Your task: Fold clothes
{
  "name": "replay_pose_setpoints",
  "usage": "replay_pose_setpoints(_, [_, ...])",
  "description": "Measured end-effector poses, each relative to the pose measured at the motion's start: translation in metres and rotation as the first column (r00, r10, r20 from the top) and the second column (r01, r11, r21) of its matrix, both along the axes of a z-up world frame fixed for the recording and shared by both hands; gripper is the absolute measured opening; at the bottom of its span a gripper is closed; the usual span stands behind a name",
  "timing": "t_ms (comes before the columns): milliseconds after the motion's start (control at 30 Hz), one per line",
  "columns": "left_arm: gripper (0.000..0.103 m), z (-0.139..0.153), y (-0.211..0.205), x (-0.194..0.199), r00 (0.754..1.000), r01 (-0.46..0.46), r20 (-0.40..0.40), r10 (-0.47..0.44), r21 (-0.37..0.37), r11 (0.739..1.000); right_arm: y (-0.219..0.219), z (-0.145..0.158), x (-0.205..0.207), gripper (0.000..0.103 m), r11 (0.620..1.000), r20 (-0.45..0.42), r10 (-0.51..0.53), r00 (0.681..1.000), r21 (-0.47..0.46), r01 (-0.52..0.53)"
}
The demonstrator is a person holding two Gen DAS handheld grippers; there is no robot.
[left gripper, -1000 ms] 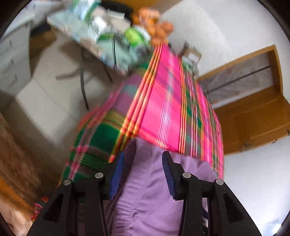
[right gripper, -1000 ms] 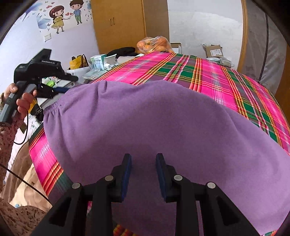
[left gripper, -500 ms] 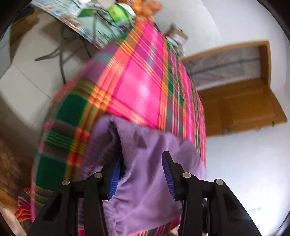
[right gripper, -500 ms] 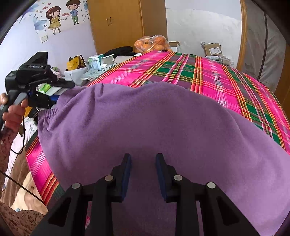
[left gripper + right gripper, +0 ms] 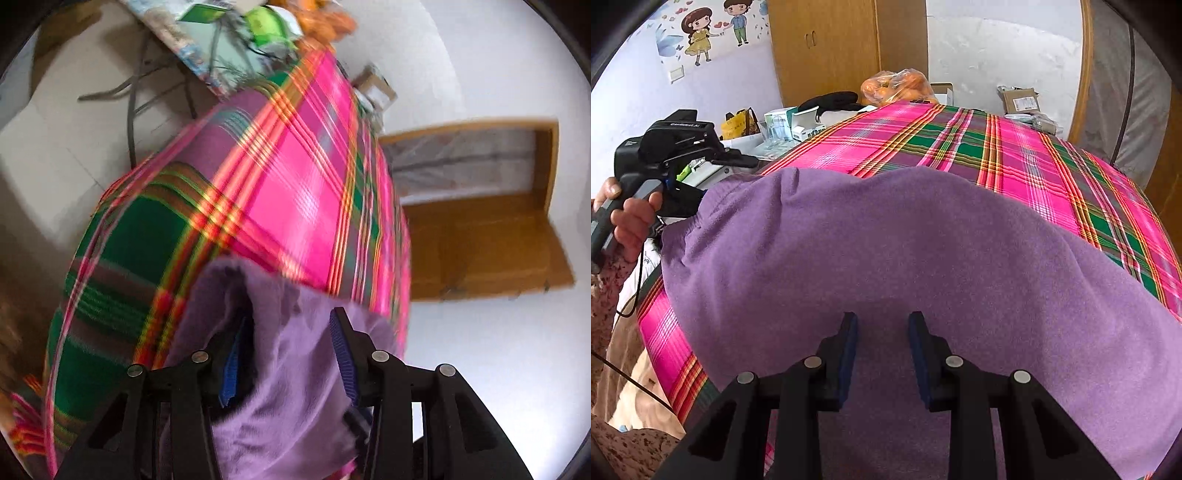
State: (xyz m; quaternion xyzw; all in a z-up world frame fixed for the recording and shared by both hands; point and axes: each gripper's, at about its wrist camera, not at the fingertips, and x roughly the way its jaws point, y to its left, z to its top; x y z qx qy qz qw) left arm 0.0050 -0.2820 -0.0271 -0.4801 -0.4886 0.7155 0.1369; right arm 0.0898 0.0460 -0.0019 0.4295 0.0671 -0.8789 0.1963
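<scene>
Plaid bedspread (image 5: 1015, 155); left hand-held gripper (image 5: 713, 162) reads "CanRobot.AI".

Purple fleece garment (image 5: 905, 251), soft and matte, spread broad and fairly smooth ahead of and under the right gripper (image 5: 882, 347), over a pink-and-green plaid cloth (image 5: 1015, 158). Far left corner raised and bunched, gathered between the fingers of the left gripper (image 5: 291, 354). In the left wrist view, folded over into a thick rounded lip just beyond the fingertips.
</scene>
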Motion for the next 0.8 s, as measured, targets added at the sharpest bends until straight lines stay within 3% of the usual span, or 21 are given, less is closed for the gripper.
replay_pose_setpoints(67, [0.023, -0.001, -0.002, -0.001, 1.000, -0.021, 0.008, 0.022, -0.023, 1.000, 0.000, 0.000, 0.000, 0.029, 1.000, 0.001, -0.002, 1.000, 0.002, 0.002])
replay_pose_setpoints(133, [0.009, -0.003, -0.003, 0.000, 0.999, -0.038, 0.013, 0.038, -0.055, 0.998, -0.001, 0.000, -0.001, 0.029, 1.000, 0.002, -0.004, 1.000, 0.003, 0.004])
replay_pose_setpoints(367, [0.009, 0.008, -0.024, 0.016, 0.990, -0.133, -0.062, 0.129, -0.049, 0.990, -0.002, 0.001, -0.003, 0.029, 1.000, 0.006, -0.004, 1.000, 0.000, 0.004])
replay_pose_setpoints(533, [0.007, -0.005, -0.033, 0.018, 0.979, -0.202, -0.029, 0.200, -0.109, 0.973, -0.003, 0.000, -0.004, 0.029, 1.000, 0.006, 0.000, 1.000, -0.002, 0.000])
replay_pose_setpoints(600, [0.007, -0.009, -0.035, 0.019, 0.979, -0.203, -0.014, 0.203, -0.084, 0.976, -0.002, 0.000, -0.003, 0.029, 1.000, 0.006, 0.001, 1.000, -0.004, -0.001])
replay_pose_setpoints(800, [0.008, -0.005, -0.036, 0.021, 0.977, -0.212, 0.000, 0.214, -0.107, 0.971, -0.002, 0.000, -0.004, 0.029, 1.000, 0.007, 0.003, 1.000, -0.014, -0.002])
